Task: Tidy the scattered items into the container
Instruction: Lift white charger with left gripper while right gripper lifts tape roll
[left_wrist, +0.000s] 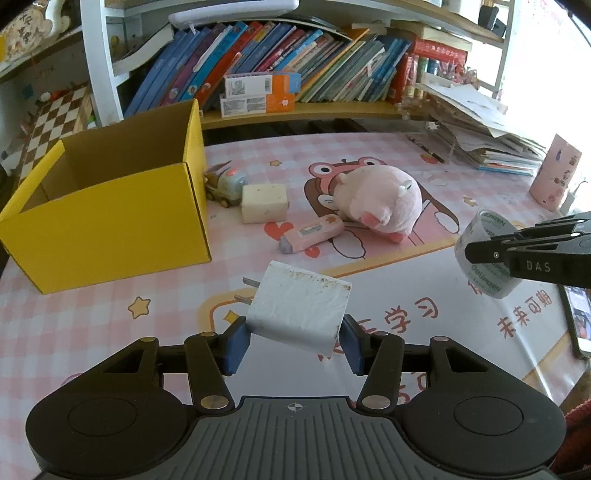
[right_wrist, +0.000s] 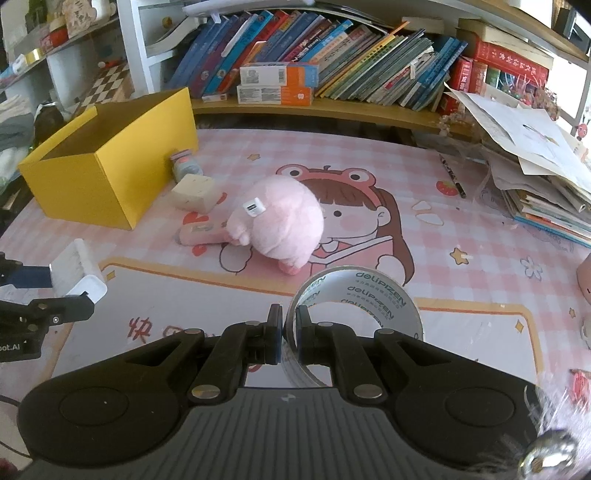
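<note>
My left gripper (left_wrist: 293, 341) is shut on a white plug charger (left_wrist: 299, 310) and holds it above the pink mat; the charger also shows in the right wrist view (right_wrist: 77, 271). My right gripper (right_wrist: 289, 338) is shut on the wall of a clear tape roll (right_wrist: 354, 299), also seen at the right of the left wrist view (left_wrist: 484, 254). The open yellow box (left_wrist: 107, 206) stands at the left (right_wrist: 107, 158). On the mat lie a pink plush (left_wrist: 380, 201), a pink stick-shaped item (left_wrist: 314, 232), a cream block (left_wrist: 264, 203) and a small toy car (left_wrist: 225, 182).
A bookshelf (left_wrist: 295, 107) full of books runs along the back. A stack of papers and books (left_wrist: 480, 136) sits at the back right. A pink cup (left_wrist: 554, 173) stands at the right edge. A pencil (right_wrist: 452, 175) lies near the papers.
</note>
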